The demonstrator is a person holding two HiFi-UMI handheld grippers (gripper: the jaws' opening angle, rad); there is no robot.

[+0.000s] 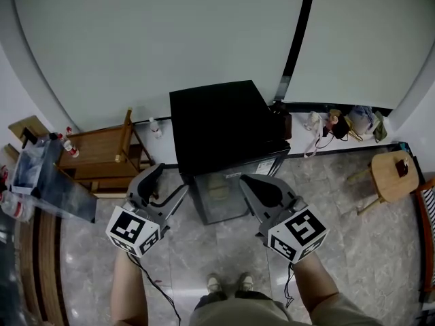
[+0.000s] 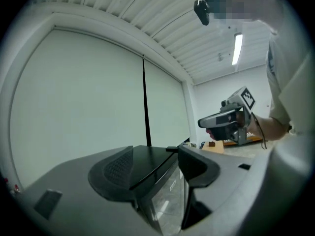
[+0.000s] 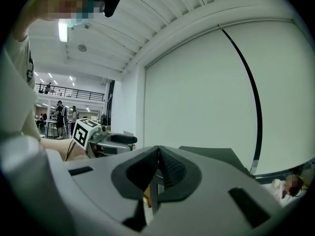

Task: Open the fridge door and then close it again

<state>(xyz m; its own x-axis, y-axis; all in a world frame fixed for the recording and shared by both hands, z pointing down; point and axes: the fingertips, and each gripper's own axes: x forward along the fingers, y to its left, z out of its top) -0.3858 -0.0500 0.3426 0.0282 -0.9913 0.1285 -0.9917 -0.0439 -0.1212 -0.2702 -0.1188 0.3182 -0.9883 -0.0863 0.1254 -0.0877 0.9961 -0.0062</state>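
Grey stone floor ran up to a pale blind-covered wall, and against it stood the fridge, low and black, its glass door facing the person and apparently shut. The left gripper hung just off the door's left corner with its fingers wide and nothing pressed between them. The right gripper sat near the door's right side, fingers pinched together and empty.

The opening step seemed at hand. It would go best with the wide fingers hooked over the door's free edge and pulled in an arc, not straight back.

Counted: one fridge, one door, two grippers, one round stool, one wooden chair.
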